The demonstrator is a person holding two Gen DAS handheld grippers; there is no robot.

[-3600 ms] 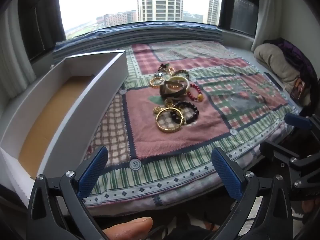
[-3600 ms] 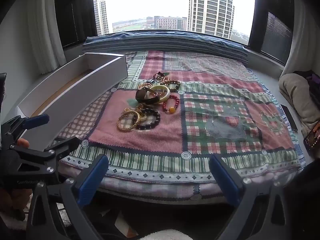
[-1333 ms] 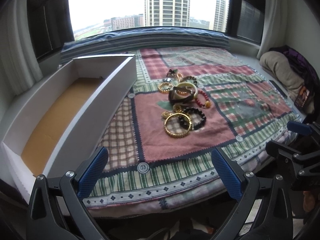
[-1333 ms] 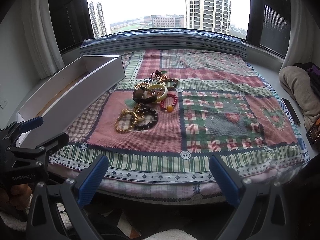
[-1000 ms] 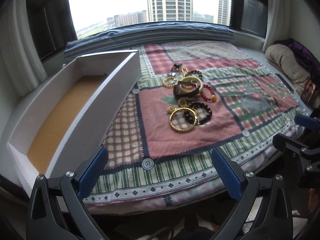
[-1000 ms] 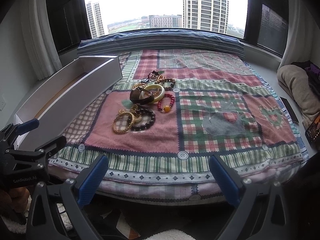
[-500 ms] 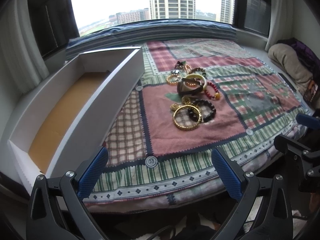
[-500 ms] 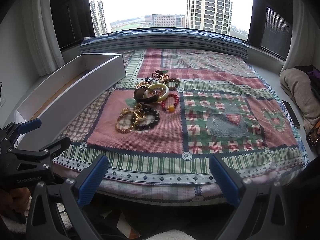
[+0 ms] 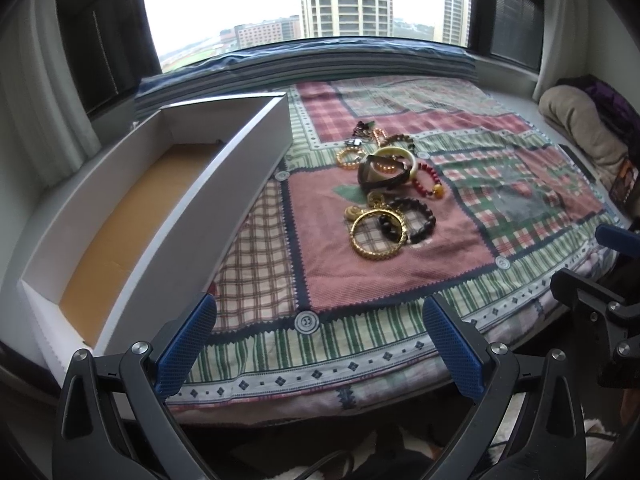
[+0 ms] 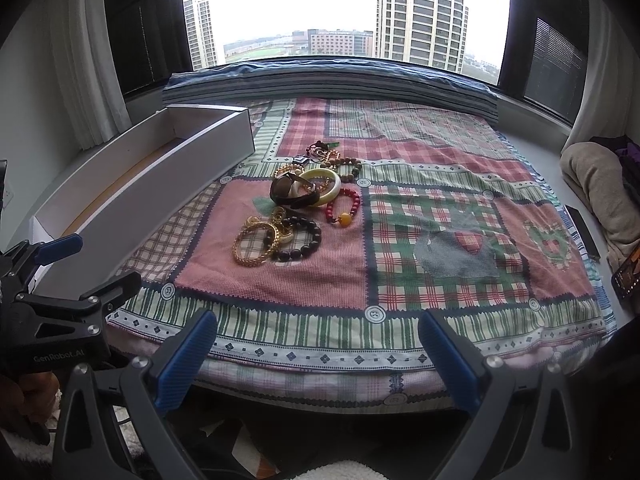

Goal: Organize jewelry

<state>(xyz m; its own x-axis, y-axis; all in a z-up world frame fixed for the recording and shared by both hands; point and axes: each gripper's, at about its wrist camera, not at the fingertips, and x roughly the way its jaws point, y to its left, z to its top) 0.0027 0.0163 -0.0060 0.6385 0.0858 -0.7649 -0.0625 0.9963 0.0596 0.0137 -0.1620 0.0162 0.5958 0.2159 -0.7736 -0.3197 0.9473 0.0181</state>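
So far nothing has been lifted. Compared with the views from a few seconds back, both my cameras have only drifted slightly closer and higher over the bed; the heap has not been disturbed, so the sorting has yet to begin.

Farthest left sits the long white box point(image 9: 152, 216) with its brown cardboard floor showing, nothing in it, lying along the left edge of the patchwork blanket point(image 9: 400, 320). I judge that is where the pieces should go. My left gripper point(image 9: 320, 344) hangs at the near edge of the bed with its jaws spread wide and nothing between them, well short of the pile.

Moving right, the jewelry heap point(image 9: 384, 192) rests on the pink square of the blanket, apart from the box. Nearest me is the gold bangle point(image 9: 378, 234), overlapping the dark bead bracelet point(image 9: 412, 220) just right of it. Behind those, a dark brown cuff point(image 10: 296, 194) leans against the pale cream bangle point(image 10: 322, 184), with the red bead bracelet point(image 10: 344, 206) to their right and smaller tangled pieces farther back.

My right gripper point(image 10: 316, 352) also waits at the near edge, jaws fully apart and holding nothing. The gold bangle looks like the easiest first pick, though its overlap with the dark beads could drag them along.
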